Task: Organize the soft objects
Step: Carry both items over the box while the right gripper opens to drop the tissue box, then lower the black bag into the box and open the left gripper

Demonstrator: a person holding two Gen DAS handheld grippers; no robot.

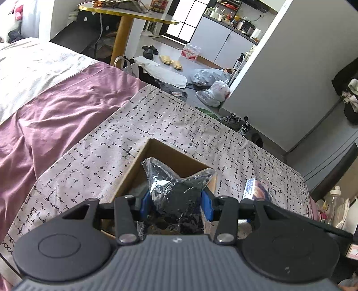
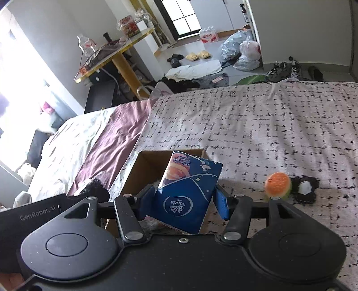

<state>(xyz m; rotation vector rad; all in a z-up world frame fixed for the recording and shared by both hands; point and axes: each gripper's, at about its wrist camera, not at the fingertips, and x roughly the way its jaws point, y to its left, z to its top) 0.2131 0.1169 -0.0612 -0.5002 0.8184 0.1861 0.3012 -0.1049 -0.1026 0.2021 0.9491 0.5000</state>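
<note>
My left gripper (image 1: 176,201) is shut on a clear plastic bag with a dark soft item inside (image 1: 176,190), held over the open cardboard box (image 1: 134,165) on the bed. My right gripper (image 2: 185,201) is shut on a blue Vinda tissue pack (image 2: 185,192), held over the same box (image 2: 143,165). The tissue pack also shows at the right in the left wrist view (image 1: 255,190). A soft orange burger toy (image 2: 278,184) and a black-and-white soft item (image 2: 305,189) lie on the bed to the right of the box.
The bed has a white black-flecked cover (image 2: 268,125) and a purple sheet (image 1: 44,116). The left gripper's body (image 2: 33,215) is at the right view's left. Beyond the bed's end are a round table (image 1: 125,13), slippers and plastic bags (image 1: 208,77) on the floor.
</note>
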